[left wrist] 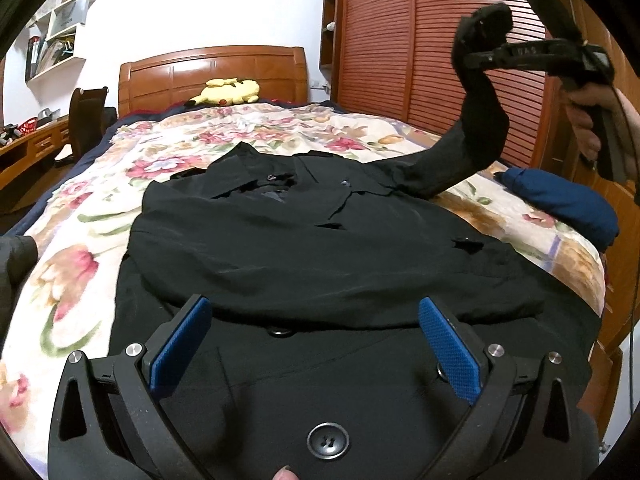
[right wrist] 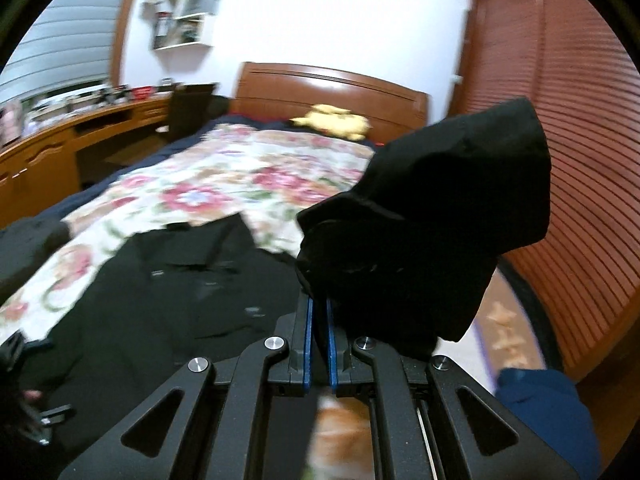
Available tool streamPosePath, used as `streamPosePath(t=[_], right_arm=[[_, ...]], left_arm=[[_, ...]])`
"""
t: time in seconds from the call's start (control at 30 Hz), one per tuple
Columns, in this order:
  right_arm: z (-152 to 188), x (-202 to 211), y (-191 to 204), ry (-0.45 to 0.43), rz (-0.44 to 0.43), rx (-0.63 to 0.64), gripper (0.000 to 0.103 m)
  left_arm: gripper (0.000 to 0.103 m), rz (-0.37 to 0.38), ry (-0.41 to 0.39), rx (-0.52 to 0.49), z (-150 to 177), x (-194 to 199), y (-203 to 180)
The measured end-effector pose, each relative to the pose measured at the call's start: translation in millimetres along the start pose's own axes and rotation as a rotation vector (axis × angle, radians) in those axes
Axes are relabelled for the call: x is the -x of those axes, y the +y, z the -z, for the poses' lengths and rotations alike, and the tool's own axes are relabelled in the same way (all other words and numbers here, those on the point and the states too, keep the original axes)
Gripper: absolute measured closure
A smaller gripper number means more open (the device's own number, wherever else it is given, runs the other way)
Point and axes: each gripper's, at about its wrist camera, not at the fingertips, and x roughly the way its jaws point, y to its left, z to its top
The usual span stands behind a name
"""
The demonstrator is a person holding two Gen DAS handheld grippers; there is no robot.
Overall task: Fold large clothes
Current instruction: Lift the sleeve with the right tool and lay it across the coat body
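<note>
A large black coat [left wrist: 320, 248] with big round buttons lies spread on the flowered bedspread [left wrist: 80, 272]. My left gripper [left wrist: 316, 312] stands open low over the coat's near part, blue pads apart, nothing between them. The right gripper [left wrist: 472, 56] is raised at the upper right, shut on the cuff of the coat's sleeve [left wrist: 476, 120], which stretches up from the bed. In the right wrist view the gripper [right wrist: 318, 300] has its blue pads pinched together on the bunched black sleeve [right wrist: 432, 216], with the coat's body [right wrist: 180, 300] lying lower left.
A dark blue garment [left wrist: 568, 204] lies at the bed's right edge. A yellow plush toy [left wrist: 228, 92] rests by the wooden headboard [left wrist: 212, 76]. A slatted wooden wardrobe [left wrist: 420, 40] stands right; a desk [right wrist: 60, 144] and chair [left wrist: 86, 120] stand left.
</note>
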Motion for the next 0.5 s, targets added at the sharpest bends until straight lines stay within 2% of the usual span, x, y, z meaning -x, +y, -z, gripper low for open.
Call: streamPosePath(t=[0.1, 0.17, 0.33, 0.5], right_arm=[[8.4, 6.7, 30.1, -0.012, -0.090, 0.034, 0.097], [16.7, 7.6, 40.3, -0.038, -0.169, 0.011, 0.097], [47.7, -11.5, 75.8, -0.012, -0.329, -0.025, 0.097], [68.2, -23.1, 98.6, 0.014, -0.444, -0.016, 0.097]], left_arm=[[0.000, -0.009, -0.011, -0.010, 1.3, 7.4, 2.3], [0.000, -0.015, -0.018, -0.015, 2.0, 12.0, 6.6], [0.000, -0.047, -0.014, 0.006, 4.1, 18.1, 25.5], [0.000, -0.080, -0.023, 0.023, 8.2, 29.9, 43.8]])
